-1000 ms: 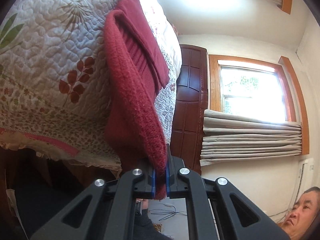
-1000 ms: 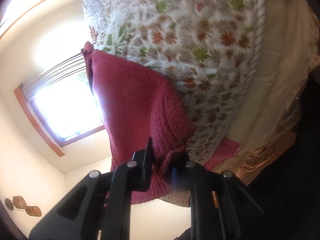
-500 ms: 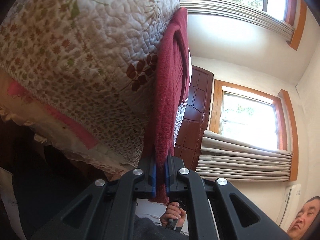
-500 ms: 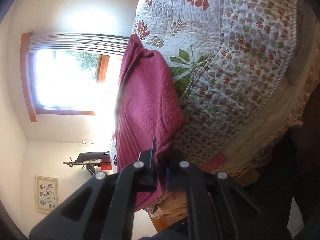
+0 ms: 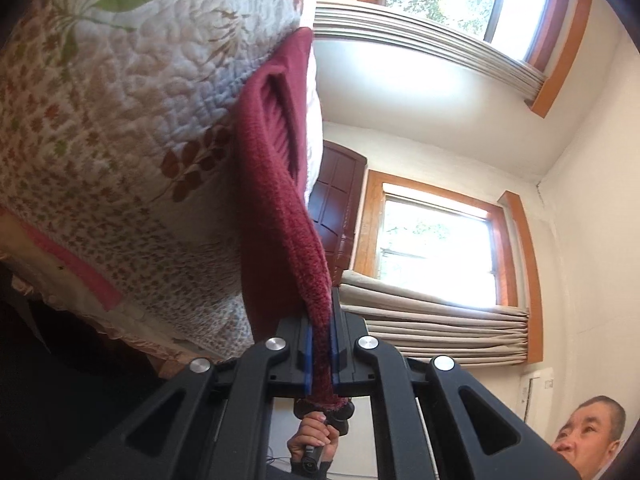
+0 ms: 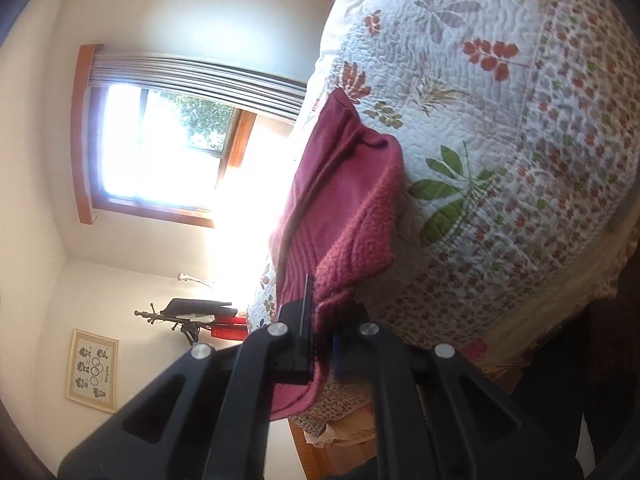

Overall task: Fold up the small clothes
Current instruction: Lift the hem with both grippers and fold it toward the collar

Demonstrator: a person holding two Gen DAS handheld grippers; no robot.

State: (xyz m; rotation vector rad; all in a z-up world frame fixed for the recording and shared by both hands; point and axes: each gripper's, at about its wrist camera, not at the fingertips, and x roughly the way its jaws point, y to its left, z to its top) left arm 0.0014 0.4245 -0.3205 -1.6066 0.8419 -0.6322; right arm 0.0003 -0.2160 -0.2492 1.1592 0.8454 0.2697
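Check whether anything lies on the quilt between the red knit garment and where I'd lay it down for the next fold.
Nothing visible does. Both the left gripper and the right gripper are shut on the red knit garment, and the floral quilt beside it shows only its own pattern. The part under the garment is hidden.

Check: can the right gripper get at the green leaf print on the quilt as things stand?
Probably not freely. The right gripper is shut on the red knit garment, which drapes between it and the green leaf print on the quilt. It would likely have to let go first, or drag the cloth along.
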